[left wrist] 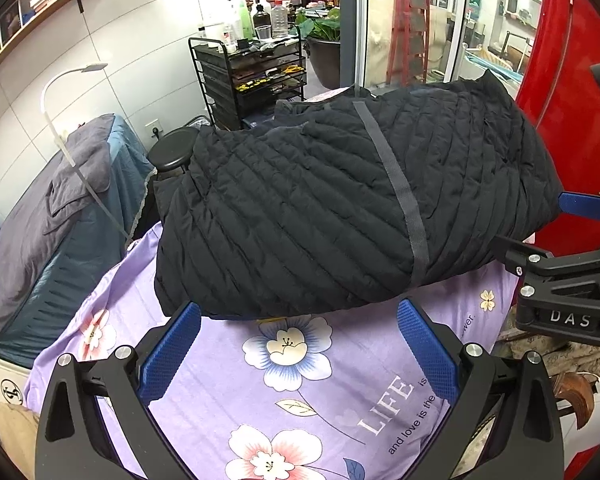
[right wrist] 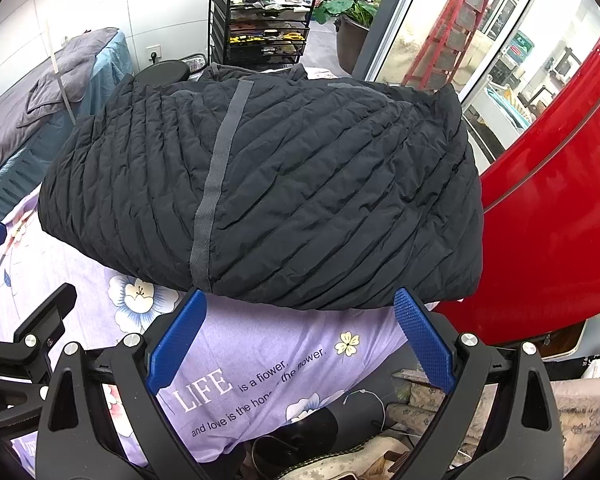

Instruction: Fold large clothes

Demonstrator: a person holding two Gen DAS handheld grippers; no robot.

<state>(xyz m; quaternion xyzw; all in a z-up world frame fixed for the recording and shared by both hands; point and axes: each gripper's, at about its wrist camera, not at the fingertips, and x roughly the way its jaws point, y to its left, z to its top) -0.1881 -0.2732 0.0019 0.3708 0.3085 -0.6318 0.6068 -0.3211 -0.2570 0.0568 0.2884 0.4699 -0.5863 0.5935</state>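
Black quilted jacket (left wrist: 340, 208) lies folded on our desk's purple floral sheet (left wrist: 300, 392), grey strap (left wrist: 396, 196) across it. Our left gripper (left wrist: 300, 312) and right gripper (right wrist: 300, 300) stand released, jaws empty, just before it.

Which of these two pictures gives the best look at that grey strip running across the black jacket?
The right wrist view. There the grey strip runs nearly straight down the black quilted jacket, unbroken from its top to its near edge. The left wrist view shows the same strip slanting across the jacket, thinner and more angled.
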